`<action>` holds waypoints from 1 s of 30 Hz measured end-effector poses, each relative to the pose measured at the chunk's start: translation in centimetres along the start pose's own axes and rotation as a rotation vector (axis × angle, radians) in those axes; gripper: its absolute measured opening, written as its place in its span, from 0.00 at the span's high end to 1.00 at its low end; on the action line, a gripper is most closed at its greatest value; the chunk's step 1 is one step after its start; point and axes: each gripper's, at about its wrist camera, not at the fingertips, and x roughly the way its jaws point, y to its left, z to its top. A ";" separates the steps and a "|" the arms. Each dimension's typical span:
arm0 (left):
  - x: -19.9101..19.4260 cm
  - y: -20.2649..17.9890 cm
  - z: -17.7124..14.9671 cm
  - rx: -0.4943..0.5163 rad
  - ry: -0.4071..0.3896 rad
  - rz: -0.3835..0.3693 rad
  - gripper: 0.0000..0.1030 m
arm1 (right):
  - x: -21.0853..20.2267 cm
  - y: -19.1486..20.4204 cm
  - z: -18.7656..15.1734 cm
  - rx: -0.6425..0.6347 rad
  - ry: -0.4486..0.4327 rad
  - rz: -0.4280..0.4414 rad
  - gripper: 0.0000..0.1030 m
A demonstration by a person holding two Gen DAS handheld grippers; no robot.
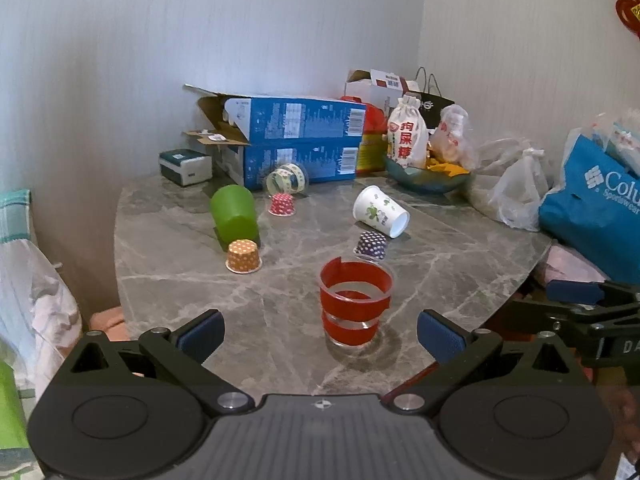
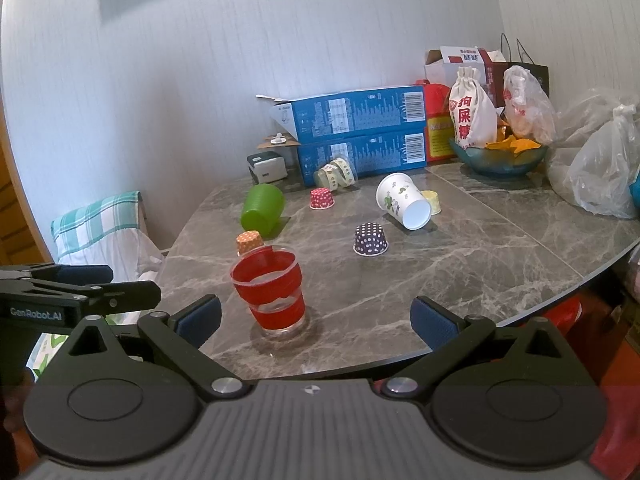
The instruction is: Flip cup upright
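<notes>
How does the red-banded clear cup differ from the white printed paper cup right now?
The red-banded clear cup stands upright, mouth up; the white paper cup lies on its side, mouth toward the cameras. The red-banded one is see-through with red bands; the white one is opaque with green prints. The red-banded one sits nearest both grippers; the white one lies farther back. Both rest on the marble table, ungripped.

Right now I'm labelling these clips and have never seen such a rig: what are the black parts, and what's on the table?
No robot here: a person holds two tools. The left picture looks along the left hand-held gripper; the right one along the right hand-held gripper. Both are open and hold nothing. On the marble table a clear cup with red tape stands upright. The green cup and white paper cup lie on their sides. Small dotted paper cups, such as the purple one, sit upside down. Boxes and bags crowd the far edge.
</notes>
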 end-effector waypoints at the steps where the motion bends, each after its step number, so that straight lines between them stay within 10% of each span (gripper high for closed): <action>1: 0.0 0.0 0.0 0.000 -0.002 0.001 0.00 | 0.0 0.0 0.0 0.000 0.000 0.001 0.01; 30: -1.1 -0.9 0.0 0.012 -0.009 -0.002 0.00 | -1.3 0.1 -0.2 -0.009 -0.012 -0.002 0.01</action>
